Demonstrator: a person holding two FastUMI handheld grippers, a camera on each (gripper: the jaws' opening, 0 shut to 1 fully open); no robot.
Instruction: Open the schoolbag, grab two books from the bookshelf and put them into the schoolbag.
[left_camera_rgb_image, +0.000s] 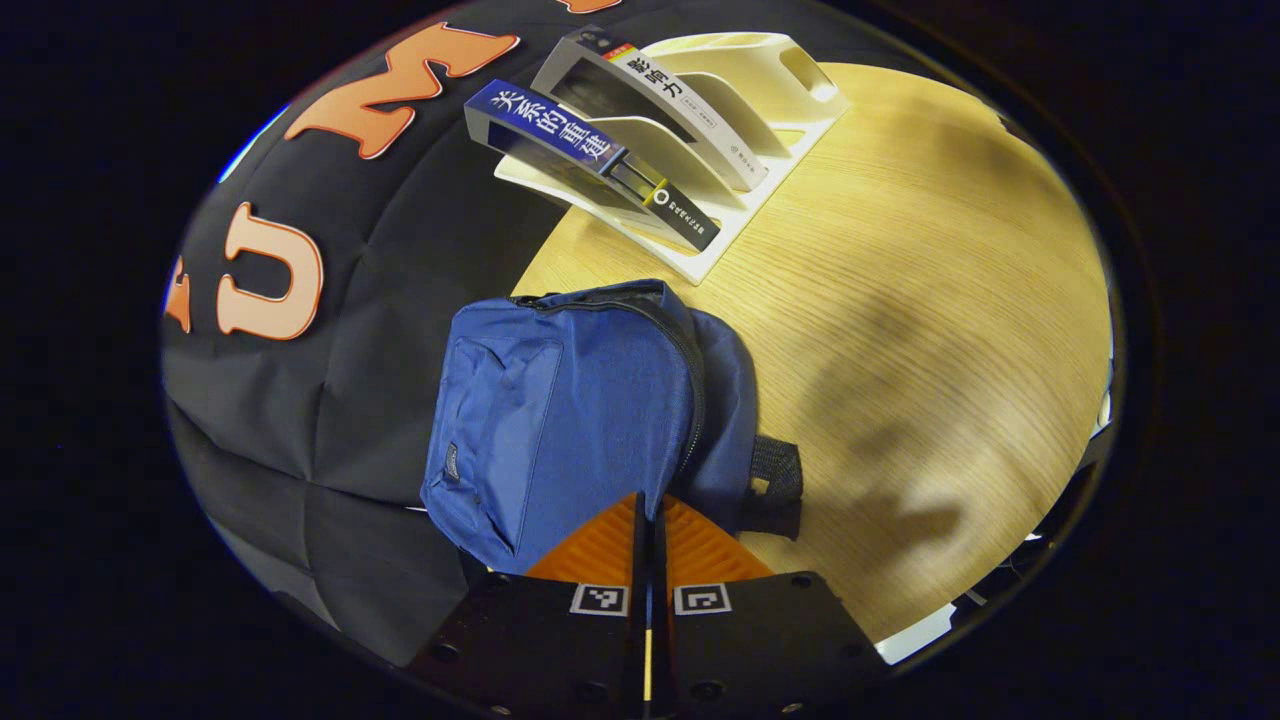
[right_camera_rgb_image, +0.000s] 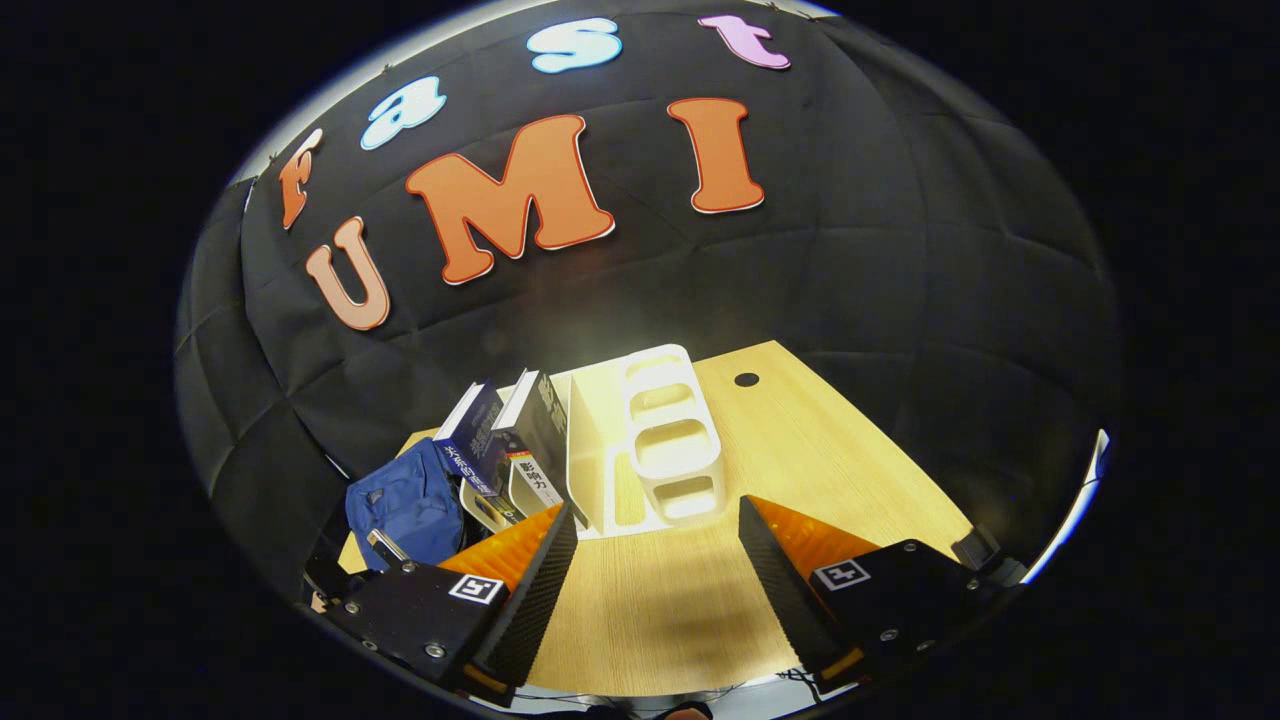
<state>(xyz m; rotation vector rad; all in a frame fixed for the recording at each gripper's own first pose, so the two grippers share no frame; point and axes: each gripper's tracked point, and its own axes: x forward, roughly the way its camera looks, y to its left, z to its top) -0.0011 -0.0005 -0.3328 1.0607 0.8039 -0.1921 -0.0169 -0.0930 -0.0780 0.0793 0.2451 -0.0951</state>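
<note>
Left gripper view: my left gripper (left_camera_rgb_image: 648, 530) has its jaws pressed together, tips at the near edge of the schoolbag (left_camera_rgb_image: 570, 420); whether a fold of cloth or a zip pull is caught between them I cannot tell.
Schoolbag: blue, lying on the desk (left_camera_rgb_image: 900, 300) at its left edge against the black wall, zip running along its top and right side, a black strap (left_camera_rgb_image: 775, 480) sticking out on the right near my tips.
Bookshelf: white rack (left_camera_rgb_image: 740, 120) on the far part of the desk, beyond the schoolbag and apart from it.
Books: two, leaning in the rack's slots; the blue-spined book (left_camera_rgb_image: 560, 140) to the left, the grey-and-white book (left_camera_rgb_image: 650, 100) just beside it to the right.
Right gripper view: my right gripper (right_camera_rgb_image: 655, 560) has its jaws spread wide with nothing between them, above bare desk (right_camera_rgb_image: 800, 440).
Ahead of the right jaws: the white rack (right_camera_rgb_image: 665, 430) stands just beyond, both books (right_camera_rgb_image: 510, 440) upright at its left end, the schoolbag (right_camera_rgb_image: 405, 505) further left.
Small mark: a dark round hole (right_camera_rgb_image: 746, 379) in the desk near its far edge.
</note>
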